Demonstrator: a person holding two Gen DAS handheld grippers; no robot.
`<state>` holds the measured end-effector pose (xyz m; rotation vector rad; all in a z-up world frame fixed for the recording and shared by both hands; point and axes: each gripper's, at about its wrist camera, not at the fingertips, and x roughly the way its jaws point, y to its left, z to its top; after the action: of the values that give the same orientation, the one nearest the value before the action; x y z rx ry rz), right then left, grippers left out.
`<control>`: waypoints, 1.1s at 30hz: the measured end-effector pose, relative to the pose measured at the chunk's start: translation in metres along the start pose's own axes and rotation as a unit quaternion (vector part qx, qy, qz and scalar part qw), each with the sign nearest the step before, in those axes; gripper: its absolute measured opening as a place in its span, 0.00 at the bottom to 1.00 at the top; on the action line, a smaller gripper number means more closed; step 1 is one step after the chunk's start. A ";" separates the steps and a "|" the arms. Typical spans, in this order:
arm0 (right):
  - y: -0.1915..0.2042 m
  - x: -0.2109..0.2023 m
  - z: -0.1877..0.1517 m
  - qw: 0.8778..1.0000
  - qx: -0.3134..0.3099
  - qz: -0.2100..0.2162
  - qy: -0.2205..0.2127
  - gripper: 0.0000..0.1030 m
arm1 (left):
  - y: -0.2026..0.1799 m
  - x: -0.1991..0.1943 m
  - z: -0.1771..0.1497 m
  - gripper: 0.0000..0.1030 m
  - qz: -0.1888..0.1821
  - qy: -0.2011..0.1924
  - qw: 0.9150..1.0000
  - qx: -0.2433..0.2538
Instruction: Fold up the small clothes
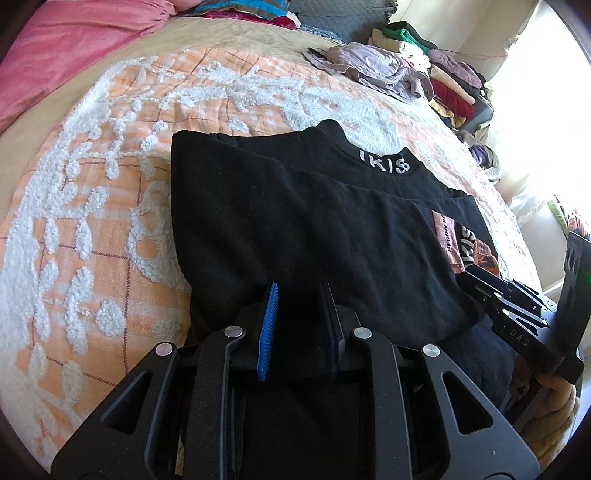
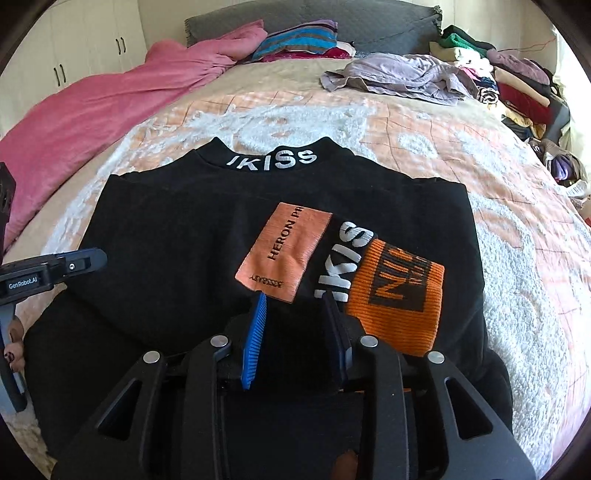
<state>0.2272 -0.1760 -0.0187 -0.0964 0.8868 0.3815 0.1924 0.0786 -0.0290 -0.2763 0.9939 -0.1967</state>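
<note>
A black top [image 1: 314,229] with white lettering on its collar lies on the bed, its lower part folded up over its body. It also shows in the right wrist view [image 2: 177,243], with a pink patch [image 2: 284,251] and an orange cuff [image 2: 399,295] on top. My left gripper [image 1: 299,295] is open just above the near edge of the fold, holding nothing. My right gripper [image 2: 295,306] is open above the near edge by the patches, holding nothing. The right gripper shows in the left wrist view [image 1: 476,277], the left gripper in the right wrist view [image 2: 99,258].
The bed has an orange and white tufted cover [image 2: 461,155]. A pink blanket [image 2: 92,110] lies at the left. A crumpled lilac garment [image 2: 402,77] and a pile of folded clothes [image 2: 517,88] sit at the far right. A grey headboard [image 2: 369,22] and cupboards [image 2: 74,44] stand behind.
</note>
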 end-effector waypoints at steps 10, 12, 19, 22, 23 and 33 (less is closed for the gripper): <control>0.005 -0.020 -0.001 1.000 0.010 0.013 -0.026 0.48 | -0.005 -0.009 -0.001 0.16 0.002 -0.008 1.000 0.006; 0.005 -0.023 -0.002 0.999 0.016 0.014 -0.029 0.58 | -0.007 -0.012 -0.001 0.19 -0.001 -0.011 1.000 0.007; 0.004 -0.032 -0.003 0.998 0.030 0.020 -0.043 0.74 | -0.011 -0.021 -0.002 0.31 -0.004 -0.023 1.000 0.012; 0.004 -0.039 -0.003 0.998 0.036 0.018 -0.053 0.85 | -0.013 -0.028 -0.001 0.47 -0.010 -0.036 0.999 0.013; 0.003 -0.041 -0.003 0.997 0.038 0.020 -0.056 0.86 | -0.014 -0.031 0.000 0.53 -0.010 -0.041 0.999 0.014; 0.000 -0.059 0.000 0.995 0.057 0.026 -0.075 0.94 | -0.021 -0.057 -0.003 0.91 0.024 -0.097 0.994 0.036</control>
<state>0.1938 -0.1926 0.0264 0.0596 0.7610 0.3815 0.1583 0.0745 0.0219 -0.2024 0.7988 -0.1585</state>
